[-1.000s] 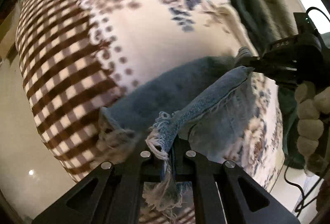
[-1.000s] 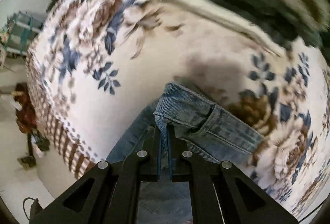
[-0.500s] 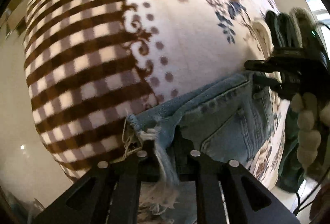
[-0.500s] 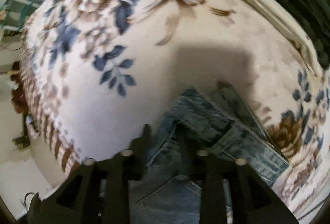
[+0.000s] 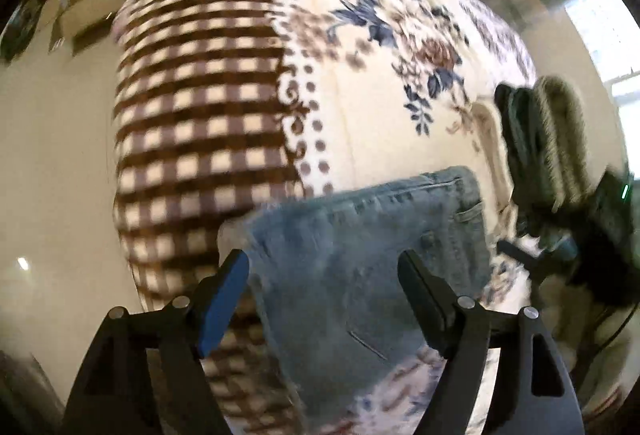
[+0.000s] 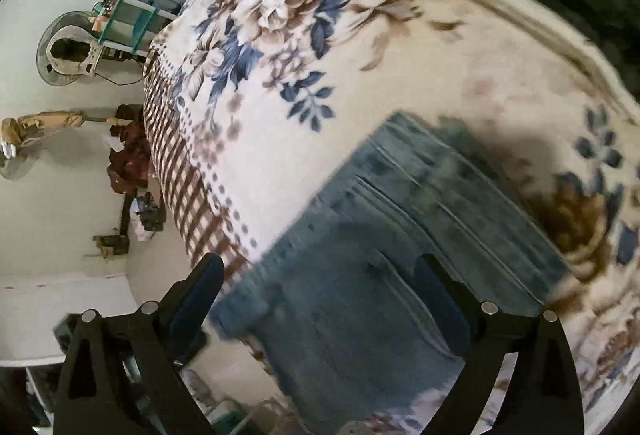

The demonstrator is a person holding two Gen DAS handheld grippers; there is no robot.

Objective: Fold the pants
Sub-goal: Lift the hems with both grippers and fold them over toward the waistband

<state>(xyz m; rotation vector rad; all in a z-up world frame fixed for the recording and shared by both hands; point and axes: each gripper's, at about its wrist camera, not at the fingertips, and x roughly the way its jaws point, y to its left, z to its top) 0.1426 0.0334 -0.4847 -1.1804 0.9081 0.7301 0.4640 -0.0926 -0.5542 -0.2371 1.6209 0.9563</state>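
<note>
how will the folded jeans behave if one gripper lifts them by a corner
The jeans lie as soft folded denim on the blanket, so they would probably droop and unfold. The stacked layers look fairly heavy. The plush blanket may drag if pushed.

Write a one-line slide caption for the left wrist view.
Left gripper open above folded jeans lying on a floral blanket.

Left tool and right tool both gape wide, gripping nothing.
</note>
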